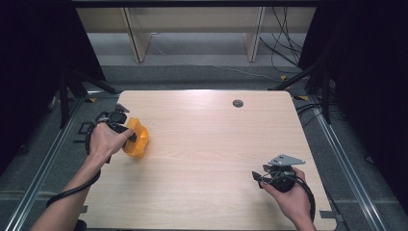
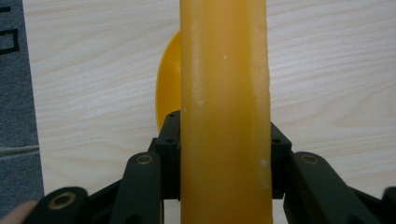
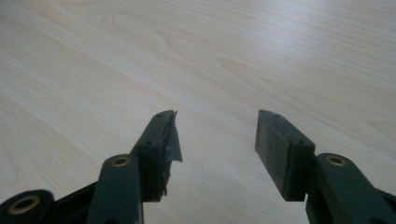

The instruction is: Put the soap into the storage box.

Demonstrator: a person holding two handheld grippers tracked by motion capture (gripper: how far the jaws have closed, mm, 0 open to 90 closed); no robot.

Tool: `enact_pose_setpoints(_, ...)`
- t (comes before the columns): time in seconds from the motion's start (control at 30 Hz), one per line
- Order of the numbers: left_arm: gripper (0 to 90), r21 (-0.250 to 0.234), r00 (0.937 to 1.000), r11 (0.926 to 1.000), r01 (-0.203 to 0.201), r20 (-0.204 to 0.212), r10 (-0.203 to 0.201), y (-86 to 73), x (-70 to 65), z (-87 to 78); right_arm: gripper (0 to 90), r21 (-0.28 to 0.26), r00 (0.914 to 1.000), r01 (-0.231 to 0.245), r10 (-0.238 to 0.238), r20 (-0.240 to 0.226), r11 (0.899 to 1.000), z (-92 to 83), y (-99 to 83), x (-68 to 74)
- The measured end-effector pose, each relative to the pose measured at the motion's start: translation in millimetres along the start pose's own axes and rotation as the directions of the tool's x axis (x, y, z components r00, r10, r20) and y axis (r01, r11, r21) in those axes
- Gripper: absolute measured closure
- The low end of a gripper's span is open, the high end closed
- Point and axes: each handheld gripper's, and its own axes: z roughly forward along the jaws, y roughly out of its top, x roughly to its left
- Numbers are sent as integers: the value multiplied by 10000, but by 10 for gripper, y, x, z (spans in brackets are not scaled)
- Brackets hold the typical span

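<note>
The left claw (image 1: 126,131) is clamped across a yellow block (image 1: 136,138) near the bench's (image 1: 211,144) left edge, pads on its two flat sides, likely so it cannot twist. The right claw (image 1: 258,177) hangs open and empty, parked well apart near the front right.

**Black grippers, bare forearms**

The left gripper (image 1: 126,129) and the right gripper (image 1: 260,177) are both black, each with two jointed jaws. Brass-coloured pivot pins sit in the jaw arms, and small screws dot the jaw blocks. A flat dark pad (image 3: 275,147) lines each jaw of the right gripper; the pad opposite has a torn, curling edge. A grey three-cornered plate (image 1: 286,159) tops the right gripper. A thick black cable (image 1: 72,191) trails from each. Both forearms are bare, without sleeves.
</note>
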Motion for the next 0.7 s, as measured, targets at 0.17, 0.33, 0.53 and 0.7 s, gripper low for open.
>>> enact_pose_setpoints(0.17, 605, -43, 10000, 10000, 58, 23, -58, 15, -4, 38, 483, 90, 9999, -104, 104, -20, 9999, -5, -1, 9)
enact_pose_setpoints(0.33, 605, -5, 10000, 10000, 53, 1, -53, 20, -5, 85, 482, 120, 10000, -76, 75, 21, 9999, -6, -1, 9)
enact_pose_setpoints(0.53, 605, 25, 10000, 10000, -26, -71, 26, 11, -6, 146, 483, 129, 10000, -84, 83, 15, 9999, -9, -1, 13)
enact_pose_setpoints(0.7, 605, 51, 10000, 10000, -13, -54, 14, 10, -1, 184, 482, 1, 9991, 404, -404, -101, 9992, 16, -5, -17)
